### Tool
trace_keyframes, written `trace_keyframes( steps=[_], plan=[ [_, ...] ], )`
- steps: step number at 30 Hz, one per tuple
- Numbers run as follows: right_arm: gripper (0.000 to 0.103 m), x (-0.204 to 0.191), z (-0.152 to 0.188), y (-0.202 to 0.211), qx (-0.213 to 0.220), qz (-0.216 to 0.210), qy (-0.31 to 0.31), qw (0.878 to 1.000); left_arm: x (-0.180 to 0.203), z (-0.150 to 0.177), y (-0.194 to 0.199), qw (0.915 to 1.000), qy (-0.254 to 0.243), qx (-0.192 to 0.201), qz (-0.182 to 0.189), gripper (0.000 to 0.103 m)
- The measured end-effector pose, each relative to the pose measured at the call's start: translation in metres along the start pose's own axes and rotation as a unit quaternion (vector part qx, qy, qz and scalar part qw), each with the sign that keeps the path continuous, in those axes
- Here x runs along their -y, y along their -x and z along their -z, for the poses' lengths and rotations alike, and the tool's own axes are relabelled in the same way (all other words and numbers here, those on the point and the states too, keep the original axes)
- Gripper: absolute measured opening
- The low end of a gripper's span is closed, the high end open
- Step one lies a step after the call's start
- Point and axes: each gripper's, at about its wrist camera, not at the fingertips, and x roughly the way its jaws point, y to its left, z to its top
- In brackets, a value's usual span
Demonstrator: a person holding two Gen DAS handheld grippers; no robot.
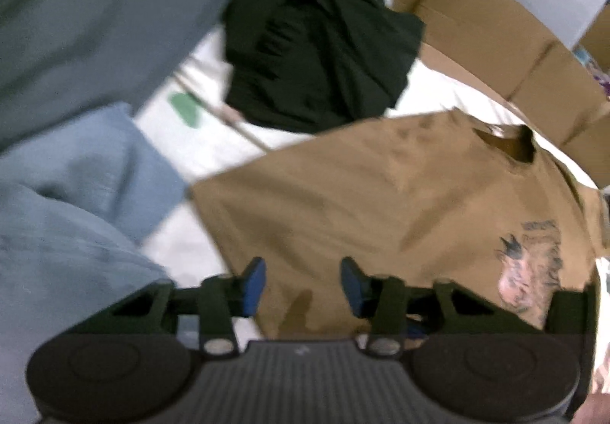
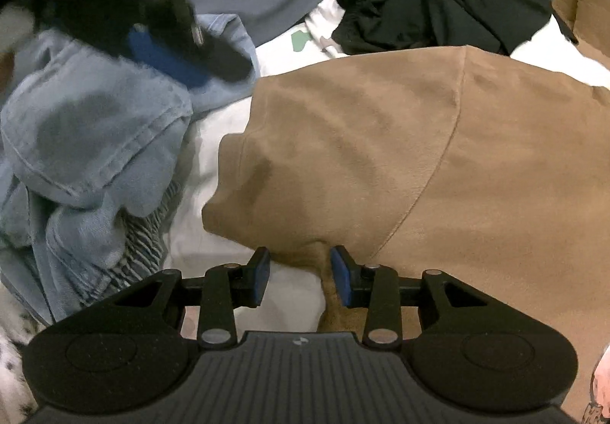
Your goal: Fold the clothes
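Left wrist view, white sheet [image 1: 213, 142], cardboard boxes [image 1: 495, 39] behind, tan shirt [image 1: 381, 203], both hand-held grippers open, empty.

Black left tool [image 1: 303, 285], blue pads, ribbed grey body, silver screws

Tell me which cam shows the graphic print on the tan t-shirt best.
Left wrist view. The print lies on the tan t-shirt below the collar opening, mostly unobstructed though blurred. The right wrist view shows mainly a plain sleeve and body, with only a sliver of print at the bottom right edge.
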Motion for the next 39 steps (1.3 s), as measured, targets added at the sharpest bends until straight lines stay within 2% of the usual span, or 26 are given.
trace_keyframes(
  steps=[2, 4, 8, 9, 10, 13, 16, 18, 22, 23, 25, 29, 32, 36, 39],
  plan=[
    [0.038, 0.003, -0.001, 0.004, 0.002, -0.007, -0.008, 1.000, 0.006, 0.010, -0.014, 0.9998, 0.004, 0.001, 0.020, 0.034],
    [0.038, 0.002, -0.002, 0.011, 0.007, -0.011, -0.002, 1.000, 0.011, 0.017, -0.030, 0.9998, 0.002, -0.010, 0.015, 0.034],
    [0.040, 0.006, -0.001, 0.036, 0.032, -0.002, 0.005, 0.999, 0.007, 0.032, -0.054, 0.9982, 0.006, -0.050, -0.035, 0.034],
    [0.040, 0.010, -0.001, 0.041, 0.032, 0.002, 0.006, 0.999, 0.005, 0.035, -0.056, 0.9973, 0.004, -0.054, -0.051, 0.032],
    [0.040, 0.013, 0.000, 0.047, 0.032, 0.007, 0.007, 0.999, 0.003, 0.038, -0.058, 0.9961, 0.001, -0.058, -0.066, 0.025],
    [0.040, 0.030, 0.006, 0.067, 0.032, 0.025, 0.025, 0.999, 0.003, 0.044, -0.058, 0.9927, -0.016, -0.065, -0.101, 0.024],
    [0.040, 0.060, 0.014, 0.089, 0.031, 0.067, 0.034, 0.997, 0.008, 0.046, -0.056, 0.9898, -0.033, -0.069, -0.120, 0.024],
    [0.040, 0.089, 0.021, 0.106, 0.025, 0.092, 0.025, 0.995, 0.007, 0.046, -0.054, 0.9885, -0.032, -0.070, -0.130, 0.029],
    [0.040, 0.143, 0.032, 0.143, 0.024, 0.144, 0.025, 0.989, 0.009, 0.046, -0.042, 0.9887, -0.020, -0.063, -0.135, 0.028],
    [0.040, 0.157, 0.035, 0.152, 0.026, 0.157, 0.017, 0.987, 0.010, 0.046, -0.037, 0.9895, -0.018, -0.059, -0.130, 0.030],
    [0.040, 0.185, 0.040, 0.169, 0.030, 0.183, -0.001, 0.983, 0.013, 0.044, -0.026, 0.9912, -0.013, -0.053, -0.121, 0.038],
    [0.040, 0.241, 0.050, 0.204, 0.037, 0.233, -0.035, 0.971, 0.022, 0.031, -0.001, 0.9924, -0.013, -0.038, -0.116, 0.046],
    [0.040, 0.283, 0.058, 0.230, 0.043, 0.270, -0.061, 0.960, 0.033, 0.018, 0.022, 0.9929, -0.020, -0.026, -0.114, 0.049],
    [0.040, 0.338, 0.068, 0.265, 0.051, 0.318, -0.096, 0.942, 0.056, -0.007, 0.051, 0.9932, -0.040, -0.006, -0.110, 0.051],
    [0.040, 0.363, 0.088, 0.293, 0.069, 0.352, -0.138, 0.923, 0.083, -0.030, 0.062, 0.9925, -0.067, 0.010, -0.101, 0.053]
  ],
)
